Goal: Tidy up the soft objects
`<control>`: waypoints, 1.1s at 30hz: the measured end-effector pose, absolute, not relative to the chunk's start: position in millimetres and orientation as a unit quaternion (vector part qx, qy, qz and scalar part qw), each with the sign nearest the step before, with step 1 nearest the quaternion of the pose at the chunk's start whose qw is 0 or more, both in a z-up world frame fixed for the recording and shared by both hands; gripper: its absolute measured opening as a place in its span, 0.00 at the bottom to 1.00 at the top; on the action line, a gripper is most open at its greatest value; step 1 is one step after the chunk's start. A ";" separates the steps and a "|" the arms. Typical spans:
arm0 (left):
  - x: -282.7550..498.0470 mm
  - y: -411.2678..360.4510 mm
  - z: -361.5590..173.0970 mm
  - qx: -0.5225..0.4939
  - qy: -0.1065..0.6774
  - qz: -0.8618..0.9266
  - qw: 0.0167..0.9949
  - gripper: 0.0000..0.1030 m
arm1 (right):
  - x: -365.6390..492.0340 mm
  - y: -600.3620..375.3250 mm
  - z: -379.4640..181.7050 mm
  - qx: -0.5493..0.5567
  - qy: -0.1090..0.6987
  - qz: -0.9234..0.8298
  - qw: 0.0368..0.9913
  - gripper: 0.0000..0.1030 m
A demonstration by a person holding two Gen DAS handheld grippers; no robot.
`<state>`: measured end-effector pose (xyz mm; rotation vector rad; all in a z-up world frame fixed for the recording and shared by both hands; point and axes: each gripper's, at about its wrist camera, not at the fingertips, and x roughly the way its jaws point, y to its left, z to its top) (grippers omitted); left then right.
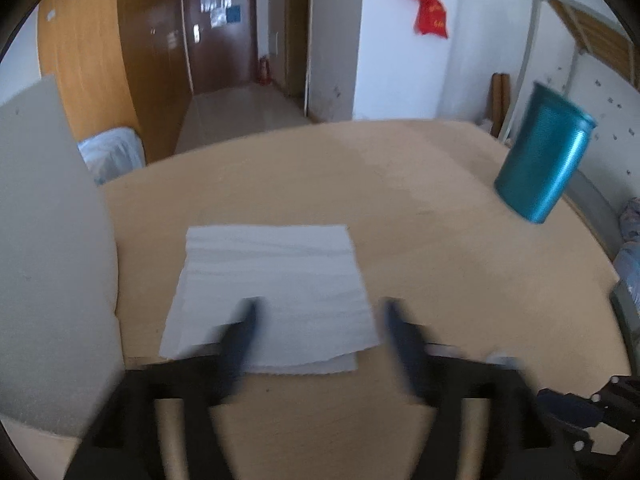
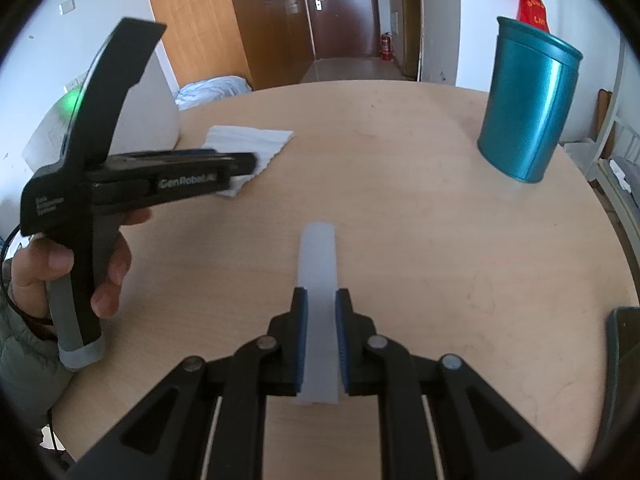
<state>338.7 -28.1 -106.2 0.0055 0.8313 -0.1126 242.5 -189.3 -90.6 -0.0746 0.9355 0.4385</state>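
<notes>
A folded white tissue (image 1: 272, 292) lies flat on the round wooden table (image 1: 400, 200). My left gripper (image 1: 318, 312) hovers open just over its near edge, one finger above the tissue and one off its right side. In the right wrist view the same tissue (image 2: 256, 144) lies at the far left, partly hidden by the left gripper (image 2: 250, 164). My right gripper (image 2: 322, 300) is shut on a translucent white soft strip (image 2: 318, 272), which sticks out forward above the table.
A teal cylindrical container (image 1: 544, 156) stands at the table's right side; it also shows in the right wrist view (image 2: 528, 108). A large white foam block (image 1: 44, 248) stands at the table's left edge. A dark object (image 2: 624, 360) sits at the near right.
</notes>
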 end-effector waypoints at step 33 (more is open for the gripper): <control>352.9 -26.7 -120.1 0.022 0.429 -0.006 0.903 0.05 | 244.4 -192.7 -92.5 -0.027 0.446 0.211 0.869 0.16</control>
